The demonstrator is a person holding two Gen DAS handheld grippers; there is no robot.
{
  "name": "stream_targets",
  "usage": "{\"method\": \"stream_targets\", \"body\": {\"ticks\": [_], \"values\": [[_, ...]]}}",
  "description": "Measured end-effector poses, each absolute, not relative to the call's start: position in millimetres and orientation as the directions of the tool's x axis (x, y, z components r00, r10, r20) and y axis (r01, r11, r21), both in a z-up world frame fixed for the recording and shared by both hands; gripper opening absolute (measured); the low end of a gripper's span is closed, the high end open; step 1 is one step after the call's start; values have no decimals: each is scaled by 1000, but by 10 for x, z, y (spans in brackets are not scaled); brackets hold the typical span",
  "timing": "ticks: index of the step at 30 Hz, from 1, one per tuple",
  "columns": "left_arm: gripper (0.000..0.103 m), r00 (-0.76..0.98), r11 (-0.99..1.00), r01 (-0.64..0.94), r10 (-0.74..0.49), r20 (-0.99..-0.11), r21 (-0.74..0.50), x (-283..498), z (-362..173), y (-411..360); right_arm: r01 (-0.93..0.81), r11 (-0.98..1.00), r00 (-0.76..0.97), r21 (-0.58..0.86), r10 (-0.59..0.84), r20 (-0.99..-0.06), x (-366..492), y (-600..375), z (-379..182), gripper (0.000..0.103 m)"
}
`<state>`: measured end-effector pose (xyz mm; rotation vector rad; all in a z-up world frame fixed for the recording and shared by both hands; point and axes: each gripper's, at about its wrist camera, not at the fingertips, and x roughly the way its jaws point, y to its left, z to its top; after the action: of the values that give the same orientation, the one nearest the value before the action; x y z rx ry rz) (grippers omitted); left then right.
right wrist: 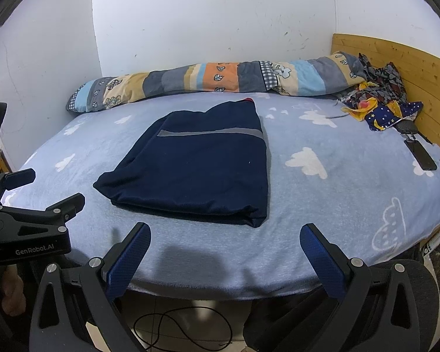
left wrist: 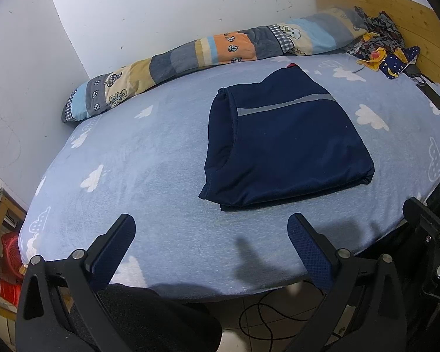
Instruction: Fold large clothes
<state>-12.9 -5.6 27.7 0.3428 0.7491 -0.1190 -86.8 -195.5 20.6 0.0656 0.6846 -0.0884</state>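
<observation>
Folded jacket (left wrist: 284, 143) at frame centre; left gripper (left wrist: 211, 231) and right gripper (right wrist: 224, 240) wide apart, empty, clear below, likely finished.

Both my wrist cameras sit low at the near edge of the bed (left wrist: 161, 182), looking across it toward the wall. Left view stands further left; right view further right. Both share the folded navy garment (right wrist: 196, 173), rolled quilt (right wrist: 208, 79) and headboard (left wrist: 396, 26), at moderate range.
</observation>
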Motion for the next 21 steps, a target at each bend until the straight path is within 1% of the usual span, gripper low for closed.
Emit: {"method": "stream_targets", "body": {"ticks": [21], "values": [[103,731,936,228,17,-682,268,-130,271,-40,100,995,768,31,-57,-638,-869,-1953,209,103]]}}
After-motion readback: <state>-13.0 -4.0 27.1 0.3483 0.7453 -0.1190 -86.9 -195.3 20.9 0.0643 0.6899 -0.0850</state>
